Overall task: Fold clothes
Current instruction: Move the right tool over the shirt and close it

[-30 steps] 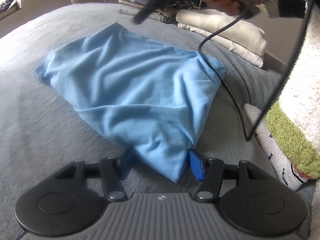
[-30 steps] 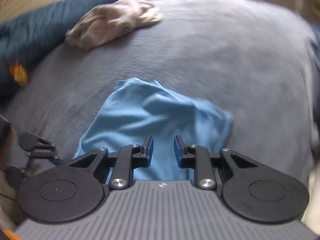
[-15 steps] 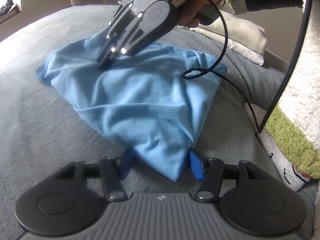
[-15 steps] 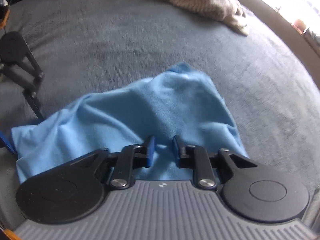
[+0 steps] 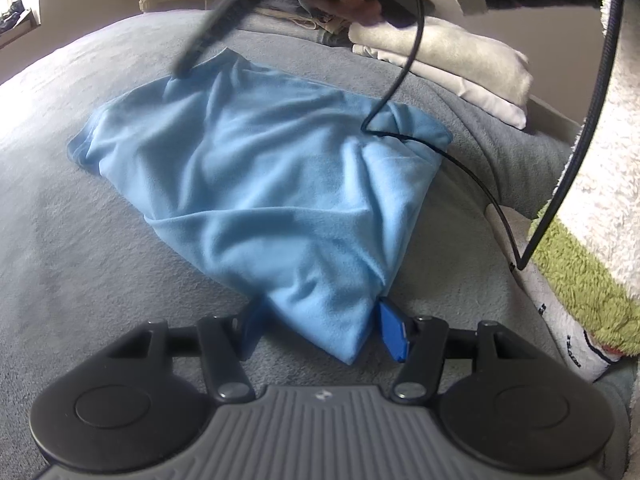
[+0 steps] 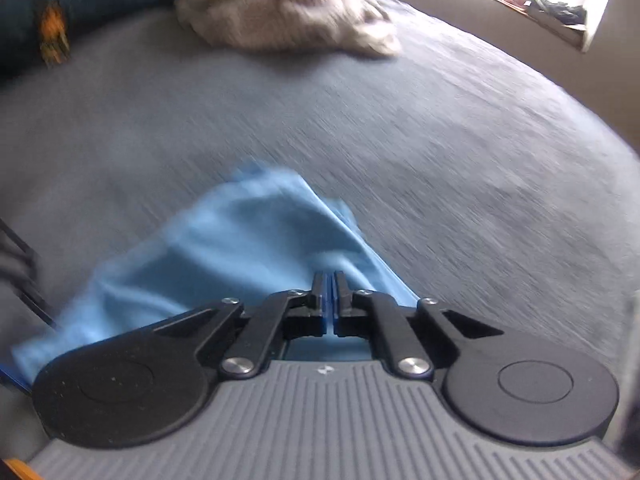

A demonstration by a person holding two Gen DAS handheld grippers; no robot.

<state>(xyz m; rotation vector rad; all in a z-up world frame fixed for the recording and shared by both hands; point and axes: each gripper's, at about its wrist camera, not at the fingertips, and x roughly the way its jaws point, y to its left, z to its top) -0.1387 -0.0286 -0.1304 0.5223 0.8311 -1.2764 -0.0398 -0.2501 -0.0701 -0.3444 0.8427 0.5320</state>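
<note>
Right wrist view: my right tongs [image 6: 329, 286] pinch blue garment [image 5: 260, 184], its far edge. Left tongs [image 5: 320, 328] spread round near corner, w/o pinching. Fold barely begun; folded stack [image 5: 440, 60] sits beyond garment.

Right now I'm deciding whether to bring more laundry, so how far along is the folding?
Done: a folded stack sits at the bed's far edge. In hand: the blue garment, right hand-held gripper shut at its corner, left hand-held gripper open around another. Left: the crumpled beige garment.
</note>
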